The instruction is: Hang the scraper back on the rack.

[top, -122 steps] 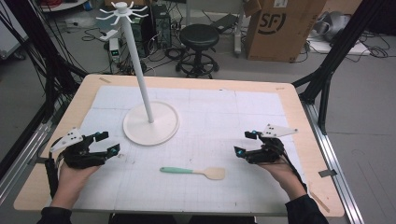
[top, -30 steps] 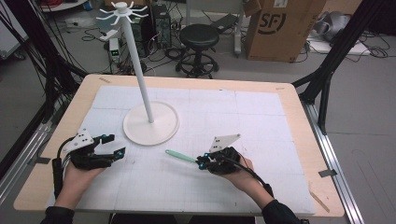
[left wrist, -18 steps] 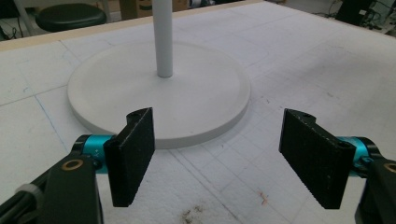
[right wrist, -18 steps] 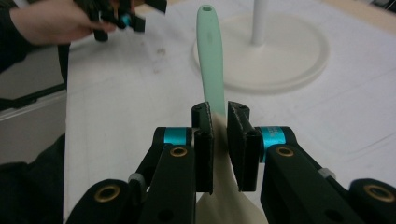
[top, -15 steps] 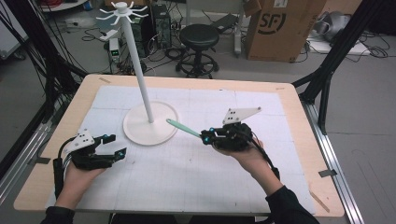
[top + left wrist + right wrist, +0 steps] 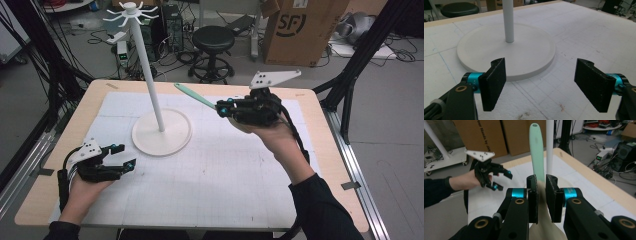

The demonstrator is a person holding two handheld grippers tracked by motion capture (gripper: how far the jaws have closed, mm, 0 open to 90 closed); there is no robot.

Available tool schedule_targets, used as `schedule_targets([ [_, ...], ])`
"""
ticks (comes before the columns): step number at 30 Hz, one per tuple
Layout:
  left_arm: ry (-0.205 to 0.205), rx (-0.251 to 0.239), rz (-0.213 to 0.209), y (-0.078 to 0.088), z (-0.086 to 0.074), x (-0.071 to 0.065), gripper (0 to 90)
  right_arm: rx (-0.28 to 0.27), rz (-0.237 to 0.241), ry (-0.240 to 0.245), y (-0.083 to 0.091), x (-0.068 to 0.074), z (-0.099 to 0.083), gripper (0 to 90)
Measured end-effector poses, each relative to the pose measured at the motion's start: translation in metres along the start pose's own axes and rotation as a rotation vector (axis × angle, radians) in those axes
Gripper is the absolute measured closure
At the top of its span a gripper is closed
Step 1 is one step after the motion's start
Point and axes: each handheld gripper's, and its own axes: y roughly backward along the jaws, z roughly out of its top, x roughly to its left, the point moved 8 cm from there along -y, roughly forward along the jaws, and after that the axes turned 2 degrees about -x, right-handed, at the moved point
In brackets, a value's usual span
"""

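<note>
Your right gripper (image 6: 223, 108) pinches the spatula (image 6: 196, 96) between its fingers, raised above the counter (image 6: 310, 107) beside the white rack's pole (image 6: 149, 75). Your left gripper (image 6: 125, 159) rests low, fingers spread.

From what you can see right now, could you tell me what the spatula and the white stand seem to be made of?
The spatula, clamped in the right gripper: its mint-green handle looks like smooth matte plastic or silicone, and its cream blade looks like soft, dull silicone, though wood is possible. The stand: uniform matte white pole and disc, probably painted metal or plastic; the look leaves it open.
</note>
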Motion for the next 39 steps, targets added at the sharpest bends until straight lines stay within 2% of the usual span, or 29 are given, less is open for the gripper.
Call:
schedule_targets([
  [6,0.002,0.001,-0.004,0.0,0.0,0.0,26.2,-0.012,-0.007,0.033,0.002,0.002,0.035,81.6],
  [10,0.003,0.003,-0.006,0.0,0.0,0.0,26.2,-0.018,-0.008,0.038,0.002,0.004,0.055,81.6],
  [22,0.008,0.004,-0.015,0.0,-0.001,-0.001,26.2,-0.051,-0.041,0.066,-0.001,0.007,0.109,81.6],
  [34,0.007,0.004,-0.02,0.001,-0.001,0.0,26.2,-0.063,-0.053,0.081,-0.011,0.014,0.131,81.6],
  [37,0.004,0.006,-0.023,0.001,-0.001,0.0,26.2,-0.058,-0.056,0.095,-0.014,0.015,0.132,81.6],
  [39,0.004,0.007,-0.023,0.001,-0.001,0.0,26.2,-0.049,-0.058,0.085,-0.015,0.015,0.131,81.6],
])
